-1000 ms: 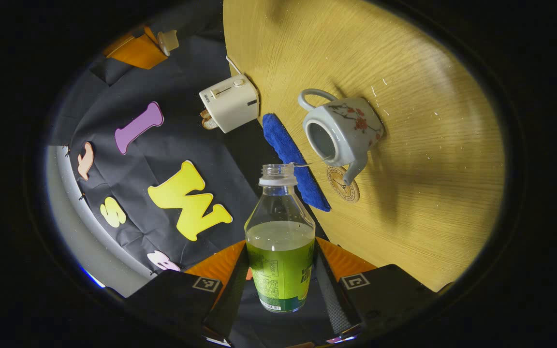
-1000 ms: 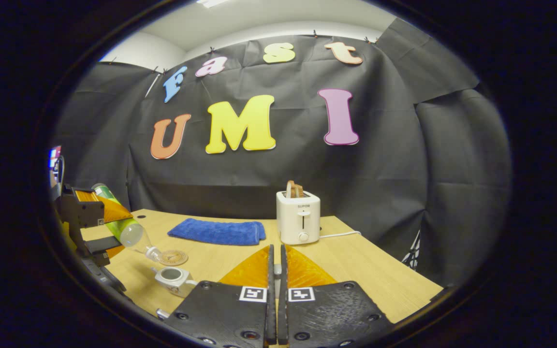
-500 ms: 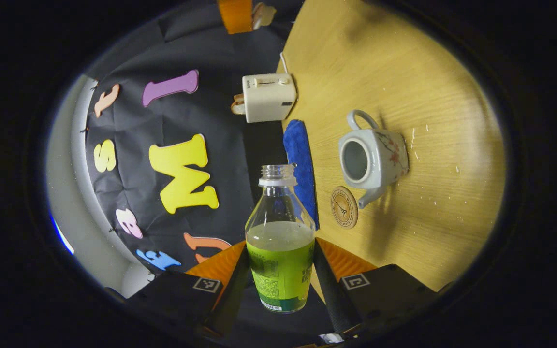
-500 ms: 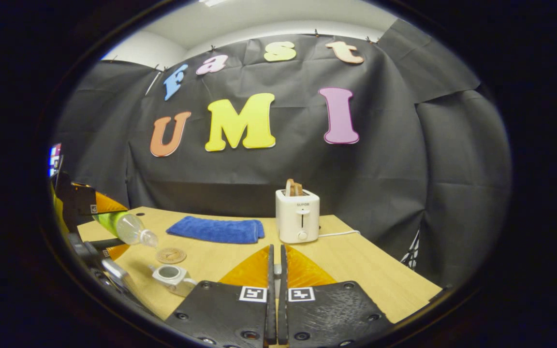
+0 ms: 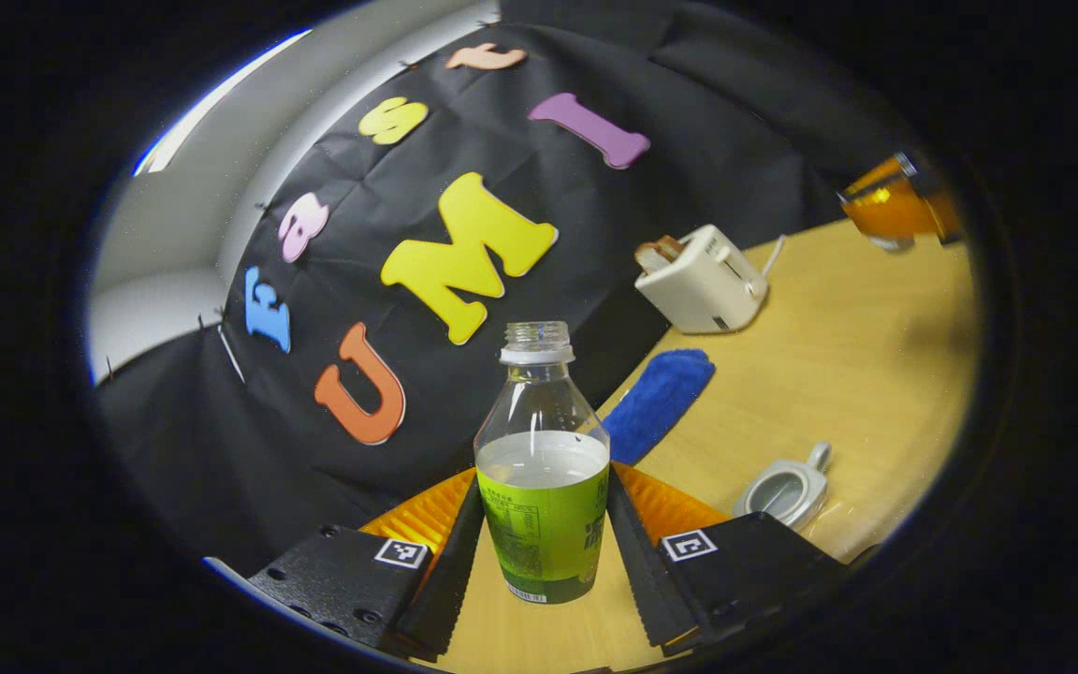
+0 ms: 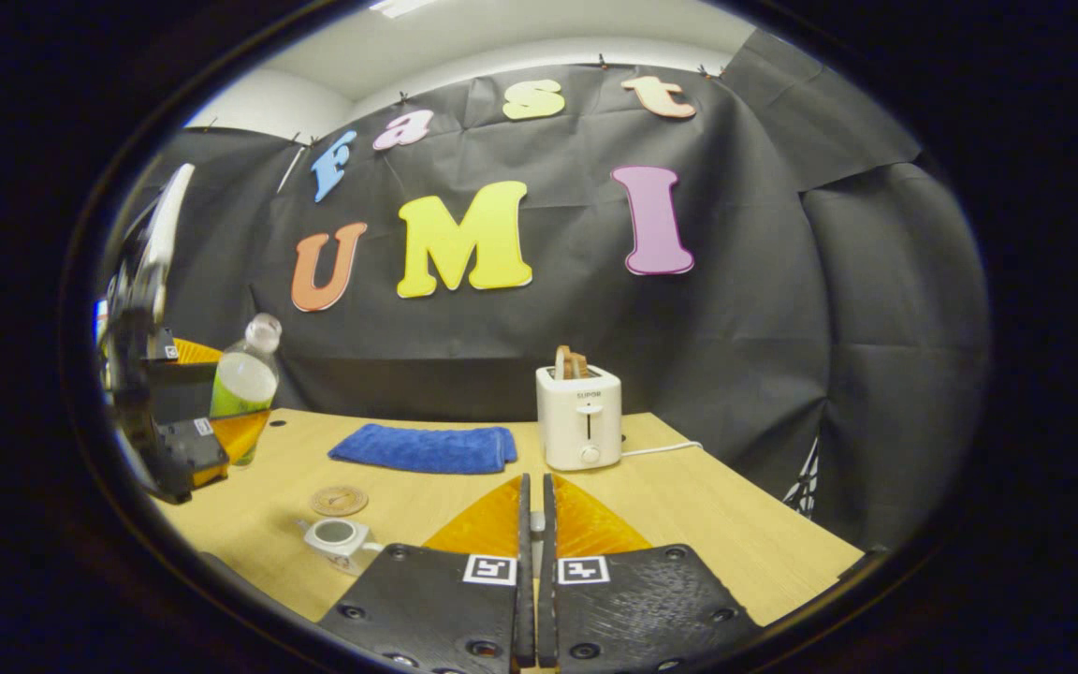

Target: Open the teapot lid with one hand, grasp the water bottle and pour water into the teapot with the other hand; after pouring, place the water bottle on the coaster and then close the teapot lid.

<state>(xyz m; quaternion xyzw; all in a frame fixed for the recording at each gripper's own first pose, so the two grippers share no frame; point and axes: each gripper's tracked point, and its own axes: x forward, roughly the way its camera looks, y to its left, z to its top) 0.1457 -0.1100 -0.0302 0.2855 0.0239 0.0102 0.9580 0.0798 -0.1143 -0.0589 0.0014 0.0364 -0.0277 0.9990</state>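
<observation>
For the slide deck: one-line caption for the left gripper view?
Left tool holds the open water bottle upright above the table, lidless teapot to its right.

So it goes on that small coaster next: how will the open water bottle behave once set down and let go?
The water bottle looks tall and narrow with no cap, so a tilted release could tip it and spill. Its remaining water sits low, which probably steadies it. The left gripper holds its labelled base, so the thin plastic may flex.

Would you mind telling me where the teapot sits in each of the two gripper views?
Left gripper view: the teapot is at lower right, lid off, right of the water bottle.
Right gripper view: the teapot is at lower left, just below the coaster.
Shared landmark: the white toaster beside the blue cloth.
</observation>
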